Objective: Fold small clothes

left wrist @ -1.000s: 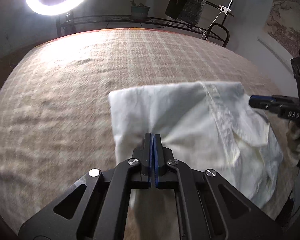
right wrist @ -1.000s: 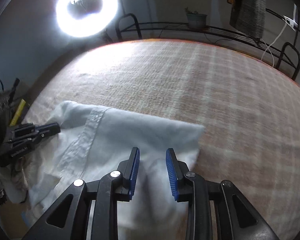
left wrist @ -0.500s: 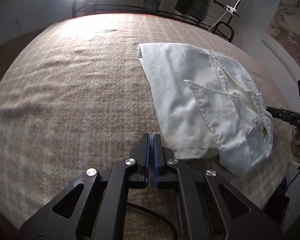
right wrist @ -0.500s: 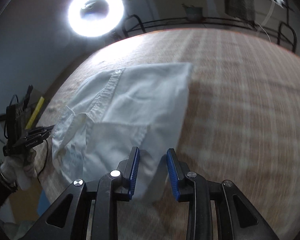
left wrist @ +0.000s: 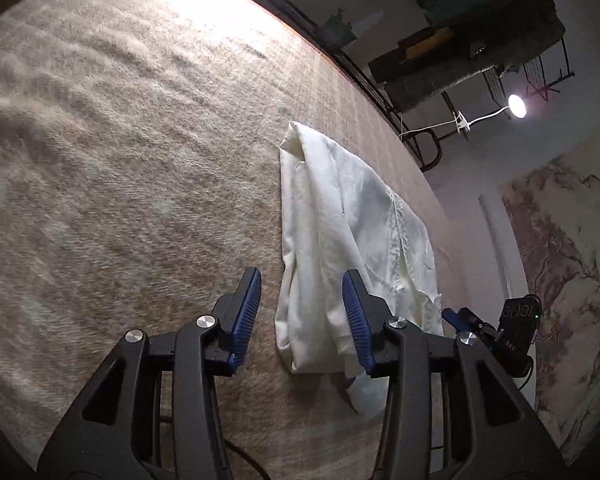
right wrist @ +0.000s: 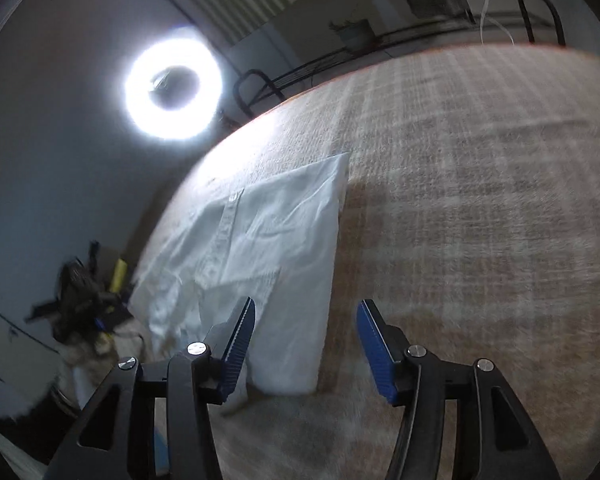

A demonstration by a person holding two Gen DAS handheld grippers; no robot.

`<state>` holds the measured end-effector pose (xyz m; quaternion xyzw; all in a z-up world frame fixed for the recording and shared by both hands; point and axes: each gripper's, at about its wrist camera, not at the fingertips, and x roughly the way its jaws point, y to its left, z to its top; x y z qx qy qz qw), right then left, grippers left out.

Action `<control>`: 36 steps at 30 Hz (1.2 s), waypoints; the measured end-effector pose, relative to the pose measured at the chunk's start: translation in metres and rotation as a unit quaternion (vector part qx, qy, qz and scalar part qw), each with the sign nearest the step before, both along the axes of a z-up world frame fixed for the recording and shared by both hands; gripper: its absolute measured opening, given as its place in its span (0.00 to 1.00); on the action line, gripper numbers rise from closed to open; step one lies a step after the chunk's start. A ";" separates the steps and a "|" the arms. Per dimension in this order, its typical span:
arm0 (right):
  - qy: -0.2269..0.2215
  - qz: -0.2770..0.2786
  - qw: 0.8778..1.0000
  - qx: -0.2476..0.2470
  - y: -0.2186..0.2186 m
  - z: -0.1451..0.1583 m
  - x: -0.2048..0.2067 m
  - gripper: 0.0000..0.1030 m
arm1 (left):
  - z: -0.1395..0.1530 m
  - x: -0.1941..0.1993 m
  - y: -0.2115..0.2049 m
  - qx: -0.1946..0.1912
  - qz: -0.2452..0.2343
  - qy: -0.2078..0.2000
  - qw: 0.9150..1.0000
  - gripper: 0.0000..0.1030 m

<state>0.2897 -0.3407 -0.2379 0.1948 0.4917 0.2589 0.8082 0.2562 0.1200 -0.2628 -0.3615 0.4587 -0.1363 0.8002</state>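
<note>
Left tool (left wrist: pixel 302 316) and right tool (right wrist: pixel 306 338) gape — folded white shirt (left wrist: pixel 340 240) lies just ahead.

Home room rigged for filming; glowing white ring light (right wrist: pixel 174 87) on stand; beige woven plaid-covered surface (left wrist: pixel 120 160); black metal rack (left wrist: pixel 472 52) hung with dark clothes; small clip-on lamp (left wrist: pixel 517 105); potted plant (right wrist: pixel 354 32).

A beige checked blanket (left wrist: pixel 120 168) covers the work surface. Behind its far edge runs a black metal rack (right wrist: pixel 300 76) holding a potted plant (right wrist: pixel 354 34). A bright ring light (right wrist: pixel 174 84) glows against the grey wall (right wrist: pixel 60 100), and a small lamp (left wrist: pixel 517 105) shines nearby.
</note>
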 end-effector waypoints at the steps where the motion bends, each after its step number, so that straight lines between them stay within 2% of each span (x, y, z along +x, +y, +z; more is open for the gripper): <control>1: 0.007 -0.001 1.000 0.005 0.001 -0.005 0.003 0.55 | -0.001 0.001 -0.003 -0.002 0.000 -0.002 1.000 0.41; 7: 0.047 -0.014 0.998 0.048 0.005 -0.031 0.023 0.54 | -0.016 0.014 -0.007 -0.052 0.006 0.017 0.998 0.41; 10: 0.054 -0.024 0.996 0.073 0.002 -0.037 0.028 0.54 | -0.015 0.013 0.003 -0.071 0.019 0.013 0.997 0.41; 14: 0.056 -0.020 0.996 0.071 0.003 -0.037 0.031 0.54 | 0.000 0.002 0.019 -0.061 0.039 -0.003 0.997 0.41; 17: 0.055 -0.015 0.996 0.066 0.003 -0.038 0.034 0.53 | 0.006 0.004 0.019 -0.051 0.027 -0.006 0.998 0.41; 23: 0.056 -0.012 0.997 0.057 0.018 -0.036 0.049 0.51 | -0.009 0.023 -0.002 -0.060 0.009 0.019 0.998 0.41; 27: 0.057 -0.002 0.997 0.050 0.031 -0.033 0.057 0.48 | -0.017 0.029 -0.012 -0.030 -0.001 0.032 0.999 0.41; 34: 0.057 0.003 0.997 0.043 0.041 -0.032 0.062 0.45 | -0.004 0.013 0.001 -0.064 0.015 0.011 0.998 0.41; 36: 0.055 0.003 0.998 0.042 0.046 -0.032 0.065 0.45 | 0.005 0.014 0.002 -0.066 0.010 0.000 0.998 0.48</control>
